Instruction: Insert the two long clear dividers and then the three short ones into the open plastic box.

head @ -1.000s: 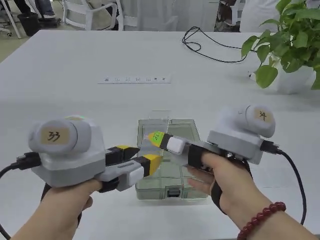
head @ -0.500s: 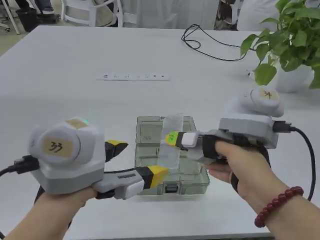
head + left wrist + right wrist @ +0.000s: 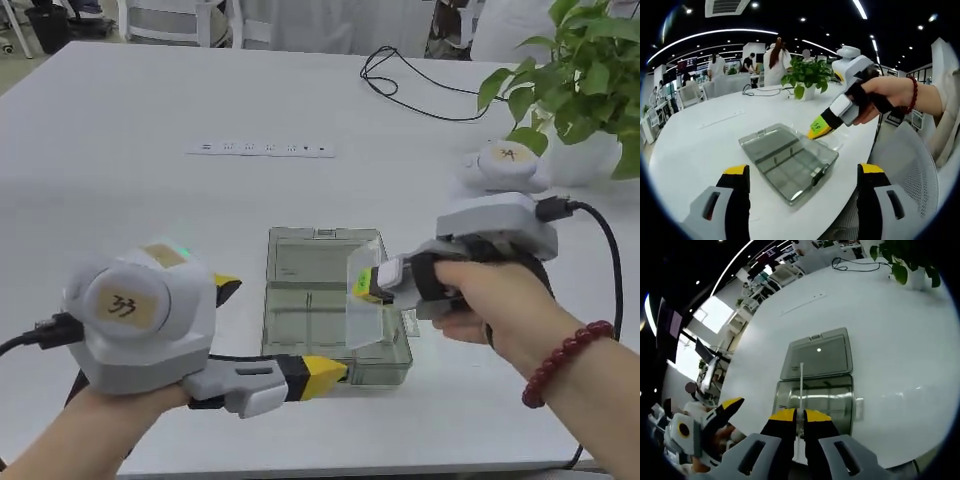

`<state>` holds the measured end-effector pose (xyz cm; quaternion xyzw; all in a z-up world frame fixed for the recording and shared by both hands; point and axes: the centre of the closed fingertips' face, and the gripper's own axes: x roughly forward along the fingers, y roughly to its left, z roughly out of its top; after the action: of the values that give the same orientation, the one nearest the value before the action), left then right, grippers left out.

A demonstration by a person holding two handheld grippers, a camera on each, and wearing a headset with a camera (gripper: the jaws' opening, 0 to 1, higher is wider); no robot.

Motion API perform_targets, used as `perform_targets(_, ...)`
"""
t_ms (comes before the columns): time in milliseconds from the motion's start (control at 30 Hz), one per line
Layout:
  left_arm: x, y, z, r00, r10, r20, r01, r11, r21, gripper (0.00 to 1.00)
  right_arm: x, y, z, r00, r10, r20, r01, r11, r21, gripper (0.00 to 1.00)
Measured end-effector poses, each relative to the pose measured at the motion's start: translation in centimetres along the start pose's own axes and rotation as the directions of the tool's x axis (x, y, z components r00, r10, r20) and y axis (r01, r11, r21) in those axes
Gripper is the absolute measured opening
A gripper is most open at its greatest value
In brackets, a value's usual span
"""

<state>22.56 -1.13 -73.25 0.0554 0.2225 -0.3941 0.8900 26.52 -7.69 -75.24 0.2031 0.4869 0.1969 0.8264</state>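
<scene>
White table (image 3: 120, 200) bears one box (image 3: 305, 300); right gripper (image 3: 365, 285) clamps one divider (image 3: 362, 322), left gripper (image 3: 802, 172) gapes.

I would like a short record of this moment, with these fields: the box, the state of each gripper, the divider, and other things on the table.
plastic box: lid open, on white table
left gripper: open, empty, left of the box
right gripper: shut on the clear divider
clear divider: tilted over the box's right part; contact unclear
elsewhere: potted plant, black cable
</scene>
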Motion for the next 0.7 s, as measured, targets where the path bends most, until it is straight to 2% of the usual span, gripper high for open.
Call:
perform_targets(200,0.1,-0.1,-0.1,1.0,-0.005,0.0,0.005,1.0,0.028,0.95,0.4,-1.0,-0.2,0.9962,-0.051,-0.071,0.053,0.998,0.018,0.06)
perform_targets(433,0.2,-0.4,0.0,0.9999,-0.013,0.001,0.013,0.999,0.053,0.99,1.8,-2.9,-0.3,0.9832,-0.103,-0.151,0.104,0.995,0.001,0.06)
perform_targets(700,0.5,-0.6,-0.2,0.9998,-0.016,-0.007,0.017,0.997,0.078,0.99,2.6,-3.9,-0.3,0.975,-0.111,-0.192,0.117,0.993,0.018,0.06)
